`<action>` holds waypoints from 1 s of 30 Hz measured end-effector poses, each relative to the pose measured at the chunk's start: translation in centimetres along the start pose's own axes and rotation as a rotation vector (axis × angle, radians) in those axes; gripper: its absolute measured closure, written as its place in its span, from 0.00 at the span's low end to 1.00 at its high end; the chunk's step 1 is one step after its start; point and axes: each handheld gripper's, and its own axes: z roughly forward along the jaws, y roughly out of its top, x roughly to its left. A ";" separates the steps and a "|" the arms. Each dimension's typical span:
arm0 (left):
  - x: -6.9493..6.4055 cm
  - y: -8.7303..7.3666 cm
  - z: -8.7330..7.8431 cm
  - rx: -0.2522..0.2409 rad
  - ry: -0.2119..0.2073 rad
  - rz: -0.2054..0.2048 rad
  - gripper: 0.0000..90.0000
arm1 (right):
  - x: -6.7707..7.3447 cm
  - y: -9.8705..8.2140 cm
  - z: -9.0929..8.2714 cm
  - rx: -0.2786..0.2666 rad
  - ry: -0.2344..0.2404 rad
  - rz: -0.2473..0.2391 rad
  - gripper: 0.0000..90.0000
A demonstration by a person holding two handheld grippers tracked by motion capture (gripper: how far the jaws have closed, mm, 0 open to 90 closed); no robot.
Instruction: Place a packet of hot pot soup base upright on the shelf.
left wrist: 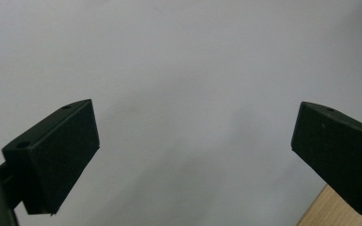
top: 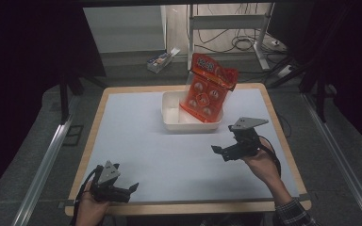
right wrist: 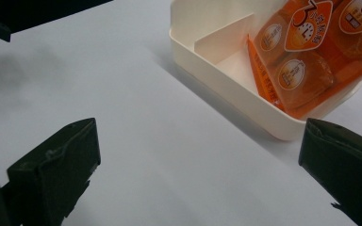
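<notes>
Right gripper [top: 224, 151] jaws apart, near white tray [top: 172, 123] holding orange packet [top: 208, 89], left gripper [top: 125, 190] likewise spread

White tray [top: 169, 123] on the pale table [top: 136, 136], far right of centre — orange snack bag [top: 208, 89] standing tilted inside, top leaning past the back rim. Right gripper [top: 218, 151] near the tray's front, jaws apart, held by a hand [top: 263, 165]. Left gripper [top: 133, 189] at the near left edge — also apart, pointing right.
</notes>
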 end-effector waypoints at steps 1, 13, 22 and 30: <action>0.0 0.0 0.0 0.001 0.000 0.001 0.02 | 0.0 -0.3 -0.1 0.005 -0.003 -0.005 0.00; -0.1 0.0 0.0 0.002 0.002 0.004 0.02 | 0.0 -2.6 -0.9 0.010 -0.025 -0.010 0.00; -0.1 0.0 0.1 0.002 0.004 0.007 0.02 | 0.2 -3.8 -1.6 0.001 -0.049 -0.026 0.00; -0.1 0.0 0.1 0.004 0.004 0.009 0.02 | 0.3 -4.9 -2.2 0.009 -0.077 -0.038 0.00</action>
